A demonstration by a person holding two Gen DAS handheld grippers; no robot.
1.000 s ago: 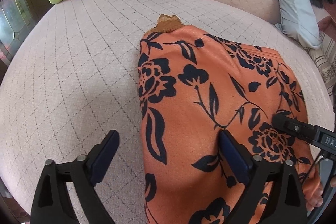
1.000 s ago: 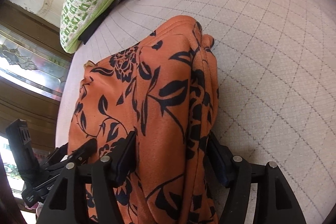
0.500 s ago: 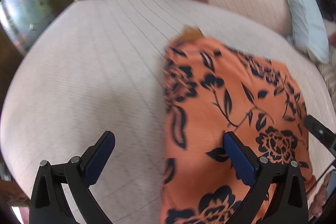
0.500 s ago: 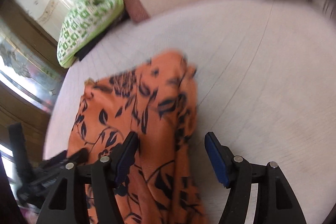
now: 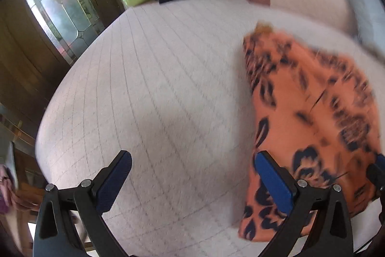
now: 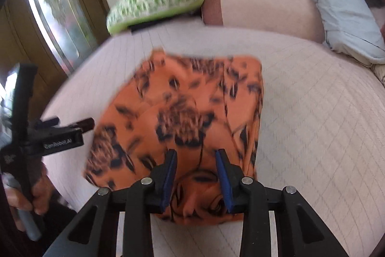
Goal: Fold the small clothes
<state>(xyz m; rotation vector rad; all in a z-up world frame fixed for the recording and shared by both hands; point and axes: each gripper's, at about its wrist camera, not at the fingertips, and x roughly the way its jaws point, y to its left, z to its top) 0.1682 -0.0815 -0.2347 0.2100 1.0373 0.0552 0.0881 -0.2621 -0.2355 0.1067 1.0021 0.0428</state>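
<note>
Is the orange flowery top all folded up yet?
Nearly. The orange garment already lies on the pink cushion as a compact, doubled-over shape. The right gripper is closing, with the near edge of the cloth between its jaws. The left gripper is open over bare cushion. Probably one last fold or tidy is left.

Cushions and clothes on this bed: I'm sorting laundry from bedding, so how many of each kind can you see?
Orange floral garment: 1
Green-and-white patterned cushion: 1
Pale blue-grey pillow: 1
Pinkish bolster: 1
Total: 4, all lying on the quilted bed cover.
</note>
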